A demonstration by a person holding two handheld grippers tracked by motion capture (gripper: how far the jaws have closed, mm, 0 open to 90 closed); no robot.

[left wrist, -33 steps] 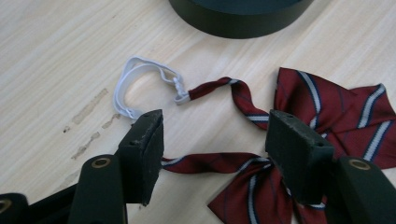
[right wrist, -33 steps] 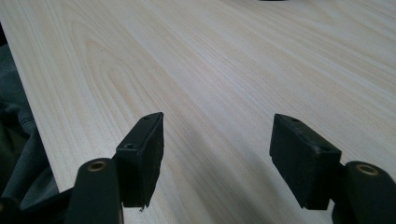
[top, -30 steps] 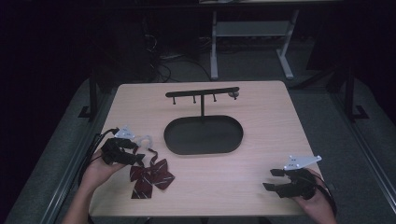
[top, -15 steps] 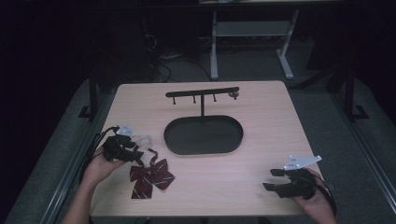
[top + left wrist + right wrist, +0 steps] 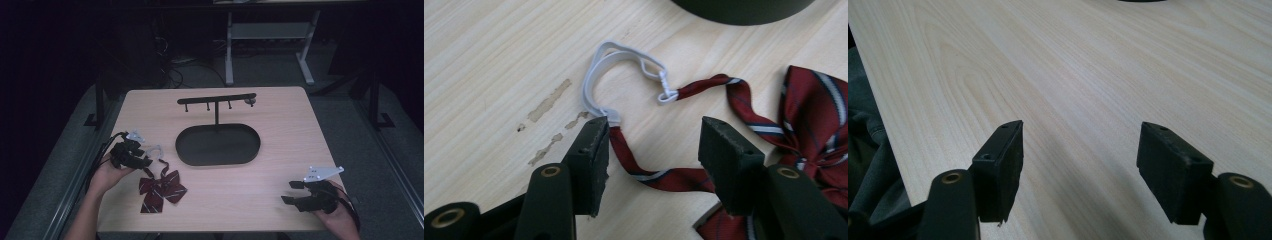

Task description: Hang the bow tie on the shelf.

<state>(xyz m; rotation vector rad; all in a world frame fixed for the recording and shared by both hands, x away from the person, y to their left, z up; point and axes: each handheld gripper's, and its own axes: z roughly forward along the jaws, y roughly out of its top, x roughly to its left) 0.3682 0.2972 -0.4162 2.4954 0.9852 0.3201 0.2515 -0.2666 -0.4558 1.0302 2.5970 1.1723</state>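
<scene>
A dark red bow tie (image 5: pixel 161 190) with thin white stripes lies flat on the table (image 5: pixel 280 115), near the front left corner. A red strap runs from the bow up to a white loop (image 5: pixel 610 65) of elastic, and the loop lies on the wood too.

The left gripper (image 5: pixel 142 162) is low over the table, just beside the bow. In the left gripper view, the strap (image 5: pixel 651 172) runs between the two black jaws. The jaws have just been closing a bit, but there is a gap and the pads do not press on the strap. One jaw tip sits right by the spot where the white loop meets the red strap. The bow (image 5: pixel 819 125) shows at the right side of that view.

The right gripper (image 5: pixel 292 192) is near the front right corner, well apart from the bow tie. Its jaws stand wide, with only bare wood between them.

A black stand (image 5: pixel 216 100) with small hooks on a bar rises in the middle of the table. Its flat oval base (image 5: pixel 218 145) lies between the two grippers, a bit farther back
</scene>
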